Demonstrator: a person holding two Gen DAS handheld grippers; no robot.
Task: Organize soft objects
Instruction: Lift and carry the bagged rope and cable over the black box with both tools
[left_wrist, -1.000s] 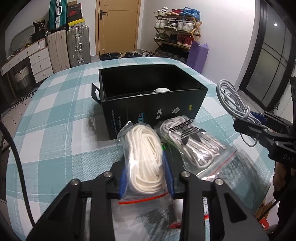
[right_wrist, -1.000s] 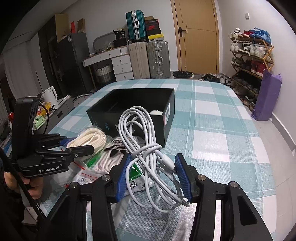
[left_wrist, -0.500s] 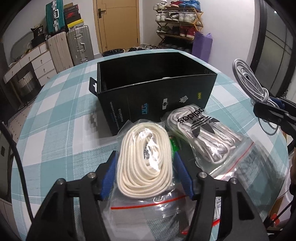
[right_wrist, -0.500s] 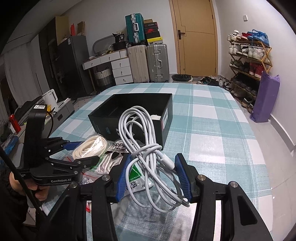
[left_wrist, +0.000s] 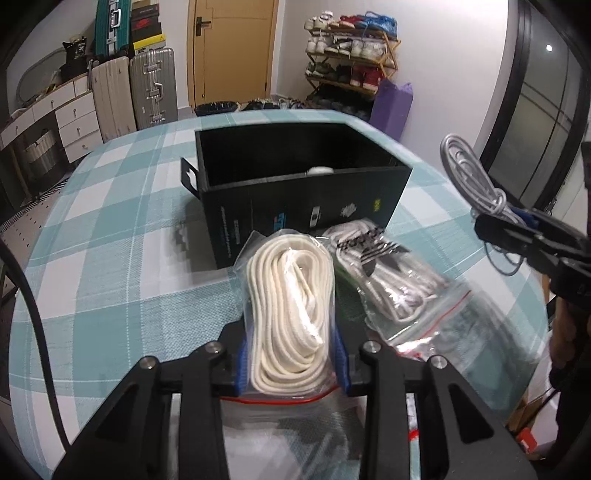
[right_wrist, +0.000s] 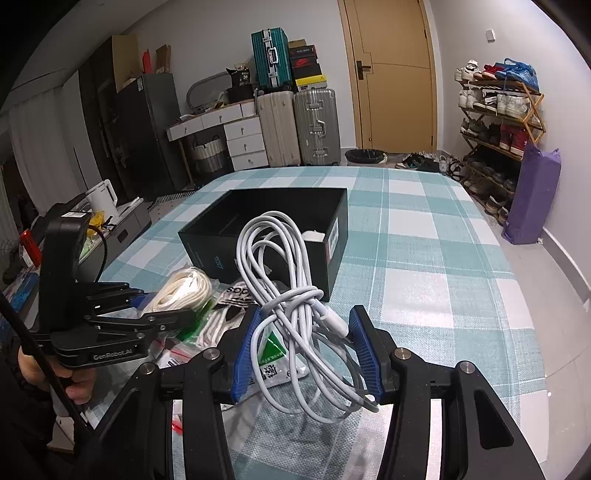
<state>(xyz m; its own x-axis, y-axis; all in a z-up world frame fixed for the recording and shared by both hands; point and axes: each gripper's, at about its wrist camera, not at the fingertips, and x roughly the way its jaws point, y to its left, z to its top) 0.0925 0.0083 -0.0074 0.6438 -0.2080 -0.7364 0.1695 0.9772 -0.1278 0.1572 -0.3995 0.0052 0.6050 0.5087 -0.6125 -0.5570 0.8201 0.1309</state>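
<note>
My left gripper (left_wrist: 291, 354) is shut on a clear zip bag of cream rope (left_wrist: 291, 306) and holds it above the table, in front of the open black box (left_wrist: 295, 192). The bag also shows in the right wrist view (right_wrist: 184, 291). My right gripper (right_wrist: 306, 350) is shut on a coiled white cable (right_wrist: 291, 280), held above the table right of the box (right_wrist: 273, 225); the cable also shows in the left wrist view (left_wrist: 476, 184). A small white item (left_wrist: 319, 170) lies inside the box.
A zip bag of white laces with an adidas card (left_wrist: 391, 277) lies on the checked tablecloth (left_wrist: 110, 229) beside the box. More plastic packets (right_wrist: 273, 362) lie under my right gripper. Suitcases, drawers and a shoe rack stand beyond the table.
My left gripper closed tighter on the rope bag and lifted it slightly. The right gripper with the cable stayed nearly still.
</note>
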